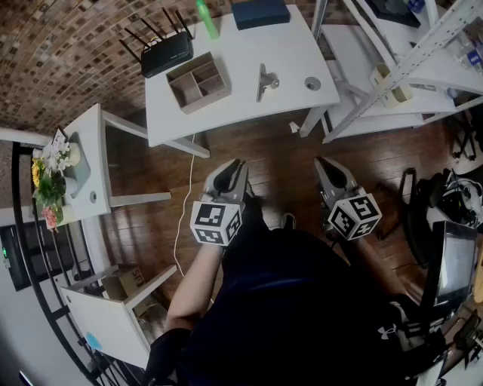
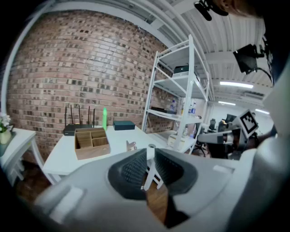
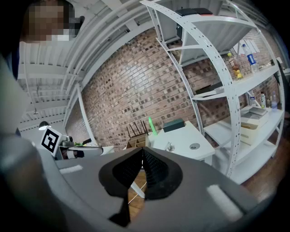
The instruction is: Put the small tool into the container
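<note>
The small tool, a metal clip (image 1: 266, 79), lies on the white table (image 1: 249, 113) to the right of the container, a wooden box with compartments (image 1: 198, 81). Both grippers hover over the wooden floor, well short of the table and close to the person's body. My left gripper (image 1: 235, 166) has its jaws slightly apart with nothing between them. My right gripper (image 1: 323, 162) is shut and empty. The left gripper view shows the clip (image 2: 131, 146) and box (image 2: 92, 142) far ahead of the left gripper (image 2: 150, 152). The right gripper (image 3: 142, 152) faces the clip (image 3: 170, 147).
On the table also stand a black router (image 1: 166, 53), a green bottle (image 1: 207, 19), a dark blue box (image 1: 260, 13) and a small round object (image 1: 312, 83). A white shelf rack (image 1: 400, 68) stands to the right. A side table with flowers (image 1: 47, 177) is at left. A cable (image 1: 183, 203) runs over the floor.
</note>
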